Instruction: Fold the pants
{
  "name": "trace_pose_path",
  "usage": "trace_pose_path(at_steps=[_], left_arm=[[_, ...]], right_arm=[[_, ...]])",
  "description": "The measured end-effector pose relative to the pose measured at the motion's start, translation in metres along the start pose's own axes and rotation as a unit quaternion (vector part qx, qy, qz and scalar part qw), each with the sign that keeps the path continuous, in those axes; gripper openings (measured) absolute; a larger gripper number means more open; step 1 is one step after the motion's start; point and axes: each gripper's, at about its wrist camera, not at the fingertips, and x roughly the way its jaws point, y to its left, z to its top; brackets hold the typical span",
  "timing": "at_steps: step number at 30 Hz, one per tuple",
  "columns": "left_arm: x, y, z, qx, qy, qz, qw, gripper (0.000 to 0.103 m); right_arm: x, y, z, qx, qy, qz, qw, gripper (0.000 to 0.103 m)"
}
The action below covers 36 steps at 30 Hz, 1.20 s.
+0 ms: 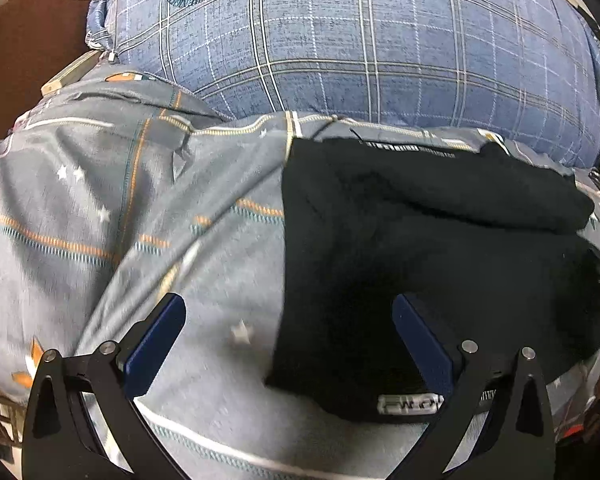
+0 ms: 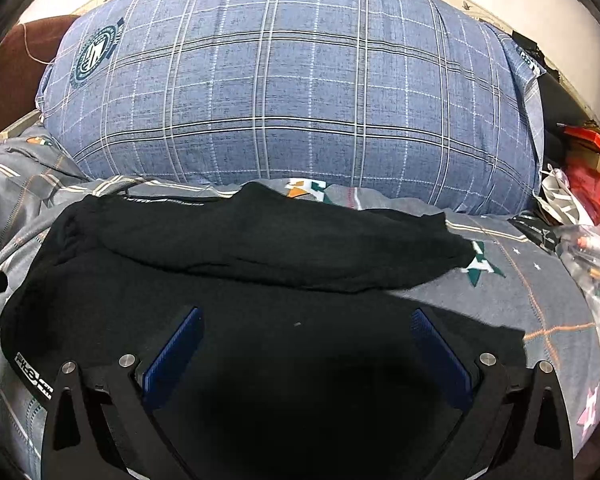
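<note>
Black pants (image 1: 420, 240) lie folded on a grey patterned bed sheet (image 1: 120, 208), with an upper layer folded over along the far side. A white logo tag (image 1: 410, 404) shows at their near edge. My left gripper (image 1: 288, 312) is open and empty, above the pants' left edge; its right finger is over the black cloth, its left finger over the sheet. In the right wrist view the pants (image 2: 260, 248) fill the middle. My right gripper (image 2: 306, 322) is open and empty above them.
A large blue plaid pillow (image 2: 292, 92) lies right behind the pants. A brown cushion (image 1: 24, 32) is at the far left. Red boxes and plastic bags (image 2: 588, 184) crowd the right side of the bed sheet (image 2: 540, 300).
</note>
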Motion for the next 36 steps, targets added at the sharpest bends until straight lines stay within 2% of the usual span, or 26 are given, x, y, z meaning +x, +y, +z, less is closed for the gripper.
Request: trace_pose_path(at_steps=[4, 8, 12, 14, 17, 18, 21, 24, 25, 26, 27, 28, 29, 30, 31, 32, 33, 34, 36], left_arm=[[0.015, 0.015, 0.044, -0.001, -0.001, -0.001, 1.0000, 0.103], [0.049, 0.023, 0.092, 0.005, 0.019, 0.006, 0.9998, 0.103], [0.098, 0.028, 0.128, -0.017, 0.076, -0.011, 0.9969, 0.103], [0.116, 0.025, 0.137, -0.024, 0.092, -0.021, 0.9953, 0.103], [0.141, 0.012, 0.147, -0.033, 0.119, -0.040, 0.9916, 0.103], [0.149, 0.007, 0.149, -0.033, 0.127, -0.048, 0.9902, 0.103], [0.164, -0.005, 0.151, -0.033, 0.149, -0.067, 0.9861, 0.094], [0.177, -0.013, 0.152, -0.032, 0.169, -0.089, 0.9811, 0.086], [0.181, -0.016, 0.152, -0.033, 0.176, -0.094, 0.9794, 0.081], [0.185, -0.018, 0.152, -0.034, 0.180, -0.098, 0.9781, 0.077], [0.187, -0.021, 0.152, -0.030, 0.184, -0.099, 0.9774, 0.077], [0.187, -0.023, 0.152, -0.024, 0.182, -0.096, 0.9782, 0.077], [0.187, -0.024, 0.151, -0.019, 0.181, -0.095, 0.9787, 0.075], [0.186, -0.025, 0.149, -0.016, 0.180, -0.093, 0.9791, 0.072], [0.183, -0.024, 0.149, -0.014, 0.176, -0.095, 0.9796, 0.062], [0.180, -0.024, 0.149, -0.015, 0.173, -0.104, 0.9793, 0.048], [0.177, -0.022, 0.148, -0.020, 0.174, -0.122, 0.9770, 0.042], [0.177, -0.022, 0.149, -0.025, 0.175, -0.131, 0.9755, 0.040], [0.173, -0.021, 0.151, -0.028, 0.170, -0.140, 0.9751, 0.038]], right_arm=[[0.003, -0.055, 0.026, 0.041, -0.011, -0.018, 0.999, 0.103], [0.030, -0.128, 0.067, 0.092, -0.002, -0.059, 0.994, 0.103], [0.084, -0.181, 0.093, 0.181, 0.031, 0.001, 0.983, 0.102], [0.106, -0.187, 0.094, 0.192, 0.045, -0.002, 0.980, 0.100], [0.141, -0.195, 0.092, 0.187, 0.083, -0.004, 0.979, 0.083], [0.150, -0.196, 0.092, 0.189, 0.092, -0.006, 0.978, 0.082], [0.170, -0.203, 0.092, 0.198, 0.105, -0.026, 0.974, 0.082], [0.182, -0.200, 0.093, 0.189, 0.113, -0.018, 0.975, 0.080], [0.188, -0.197, 0.093, 0.183, 0.120, -0.019, 0.976, 0.078], [0.194, -0.195, 0.092, 0.182, 0.129, -0.019, 0.975, 0.070], [0.202, -0.193, 0.089, 0.186, 0.143, -0.016, 0.972, 0.068], [0.203, -0.189, 0.089, 0.181, 0.139, -0.024, 0.973, 0.067], [0.203, -0.185, 0.090, 0.172, 0.131, -0.030, 0.976, 0.062], [0.205, -0.181, 0.090, 0.166, 0.137, -0.028, 0.976, 0.051], [0.204, -0.179, 0.091, 0.163, 0.134, -0.029, 0.977, 0.041], [0.203, -0.177, 0.091, 0.165, 0.132, -0.020, 0.977, 0.026], [0.201, -0.175, 0.091, 0.170, 0.131, -0.009, 0.977, 0.020], [0.199, -0.174, 0.092, 0.173, 0.128, -0.008, 0.977, 0.019], [0.192, -0.173, 0.094, 0.177, 0.117, -0.008, 0.977, 0.010]])
